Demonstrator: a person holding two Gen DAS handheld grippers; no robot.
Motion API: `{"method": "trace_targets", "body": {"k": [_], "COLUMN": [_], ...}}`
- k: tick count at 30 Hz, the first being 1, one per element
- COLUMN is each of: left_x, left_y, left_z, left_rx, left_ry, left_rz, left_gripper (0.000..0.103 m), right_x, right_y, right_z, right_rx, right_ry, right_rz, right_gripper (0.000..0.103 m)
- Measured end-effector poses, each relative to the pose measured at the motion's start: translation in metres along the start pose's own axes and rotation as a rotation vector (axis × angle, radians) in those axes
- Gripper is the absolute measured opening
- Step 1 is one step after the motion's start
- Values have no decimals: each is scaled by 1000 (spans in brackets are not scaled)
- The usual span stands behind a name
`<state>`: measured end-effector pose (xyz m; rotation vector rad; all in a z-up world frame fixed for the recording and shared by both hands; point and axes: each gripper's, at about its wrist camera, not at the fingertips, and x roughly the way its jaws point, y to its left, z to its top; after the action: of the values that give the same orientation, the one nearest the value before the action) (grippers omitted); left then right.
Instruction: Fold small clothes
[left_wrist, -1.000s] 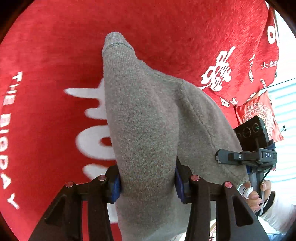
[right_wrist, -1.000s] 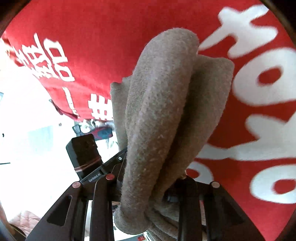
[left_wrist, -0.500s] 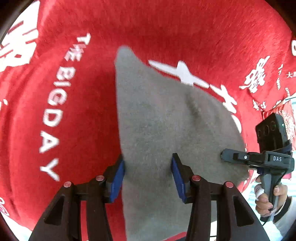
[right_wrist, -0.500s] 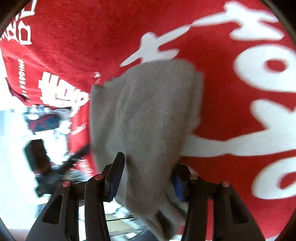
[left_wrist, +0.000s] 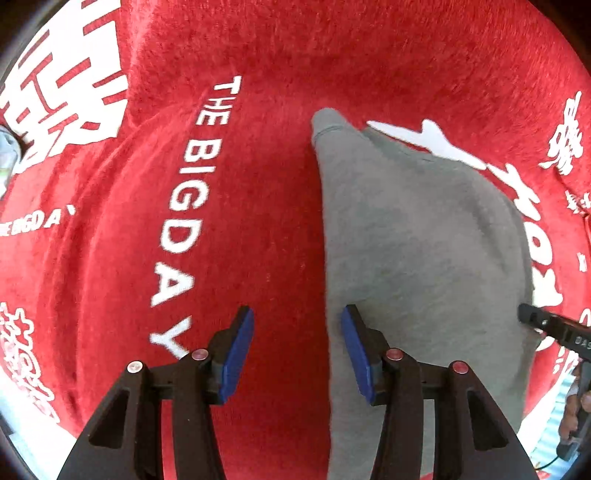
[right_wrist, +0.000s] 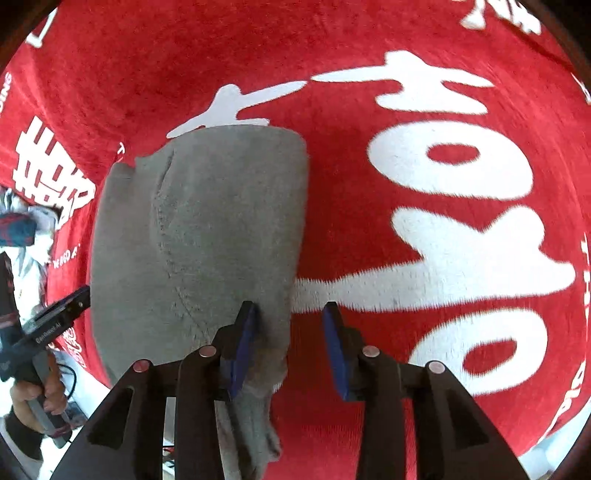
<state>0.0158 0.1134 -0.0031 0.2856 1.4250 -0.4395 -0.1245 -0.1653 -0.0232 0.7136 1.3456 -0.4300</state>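
We find grey knit garment (left_wrist: 417, 258) laid flat on red blanket (left_wrist: 258, 229). Left gripper (left_wrist: 295, 350), right gripper (right_wrist: 290, 341) both open, empty. Folding apparently not finished.

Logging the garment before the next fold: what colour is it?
Plain grey garment, clearest in the left wrist view.

Red plush cloth (left_wrist: 258, 66) with white lettering, a grey folded garment (left_wrist: 417, 258) flat on it.
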Motion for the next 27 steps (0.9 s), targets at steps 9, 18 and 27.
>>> {"method": "trace_targets", "body": {"k": [9, 18, 27], "left_x": [-27, -42, -50], "left_y": [4, -1, -8], "left_z": [-15, -42, -66], "left_rx": [-3, -37, -53], "left_ry": [18, 60, 127], "left_rz": [42, 45, 62], "left_gripper": [51, 51, 51], "right_x": [-26, -23, -6], "right_y": [1, 36, 8], "right_z": [-19, -71, -86], "right_rx": [83, 2, 84], "right_ry": [14, 114, 189], "right_rz": [-22, 6, -58], "right_gripper": [40, 42, 47]}}
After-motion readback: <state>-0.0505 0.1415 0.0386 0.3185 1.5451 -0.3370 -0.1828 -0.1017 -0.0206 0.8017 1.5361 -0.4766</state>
